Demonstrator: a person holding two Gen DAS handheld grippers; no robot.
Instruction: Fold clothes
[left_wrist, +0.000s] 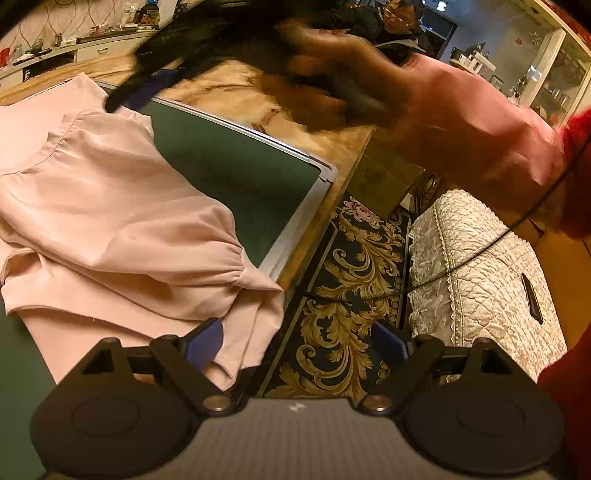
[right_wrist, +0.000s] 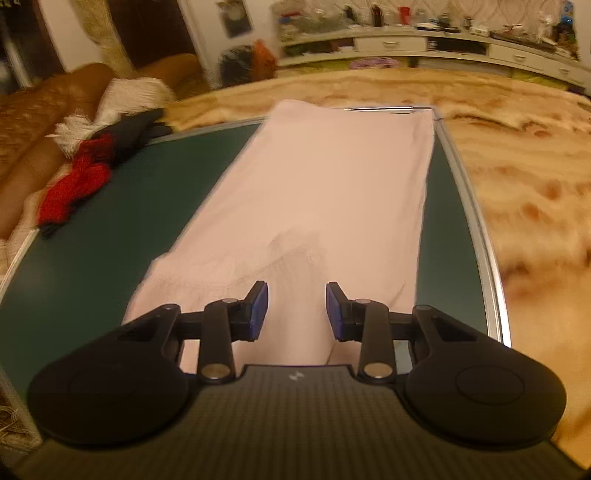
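Note:
A pale pink garment (left_wrist: 110, 221) lies on a green mat (left_wrist: 229, 162). In the left wrist view its gathered sleeve and cuff reach the mat's corner. My left gripper (left_wrist: 295, 343) is open, its left pad over the garment's edge, its right pad over the floor. In the right wrist view the garment (right_wrist: 314, 192) lies lengthwise as a long folded strip on the mat (right_wrist: 110, 229). My right gripper (right_wrist: 296, 314) is open and empty just above the garment's near end. The right hand and its gripper (left_wrist: 147, 77) show blurred at the top of the left wrist view.
A red and black cloth (right_wrist: 85, 177) lies at the mat's left edge. The mat's metal rim (right_wrist: 476, 229) borders a marbled tabletop (right_wrist: 517, 147). Beside the table are a patterned carpet (left_wrist: 351, 266) and a quilted sofa (left_wrist: 480, 266). A person (left_wrist: 399, 22) sits behind.

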